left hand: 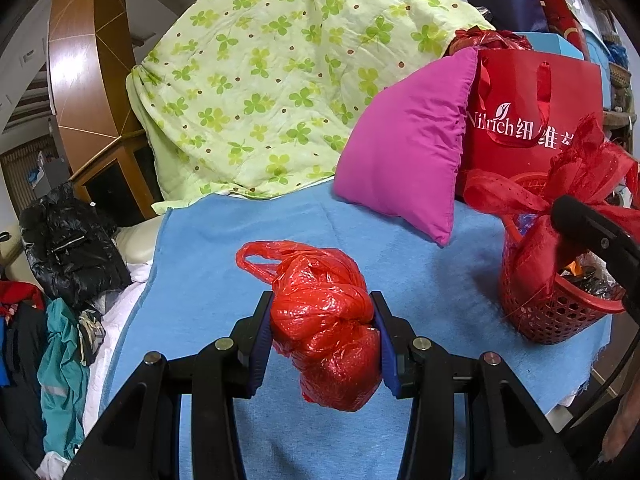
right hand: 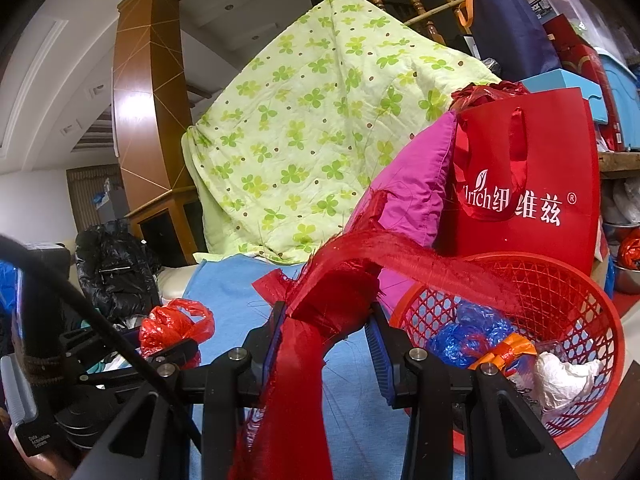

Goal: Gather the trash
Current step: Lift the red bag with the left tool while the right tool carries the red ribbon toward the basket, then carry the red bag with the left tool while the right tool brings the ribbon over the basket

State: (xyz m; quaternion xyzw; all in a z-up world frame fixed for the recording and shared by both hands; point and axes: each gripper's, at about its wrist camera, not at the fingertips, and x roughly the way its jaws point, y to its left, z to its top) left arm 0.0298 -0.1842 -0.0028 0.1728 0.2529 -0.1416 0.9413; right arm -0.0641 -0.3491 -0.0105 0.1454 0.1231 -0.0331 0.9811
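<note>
My left tongs [left hand: 322, 320] clench a red plastic bag [left hand: 326, 320] over the blue cloth [left hand: 420, 288]; my right tongs [right hand: 326, 320] clench red fabric [right hand: 332, 300] beside the basket [right hand: 580, 320].

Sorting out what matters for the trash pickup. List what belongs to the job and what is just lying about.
Belongs to the job:
- red plastic bag, clamped in the left gripper
- red cloth strip, clamped in the right gripper
- red basket, already holding wrappers

Just lying about:
- pink pillow
- green clover quilt
- red gift bag
- black jacket
- blue cloth
</note>
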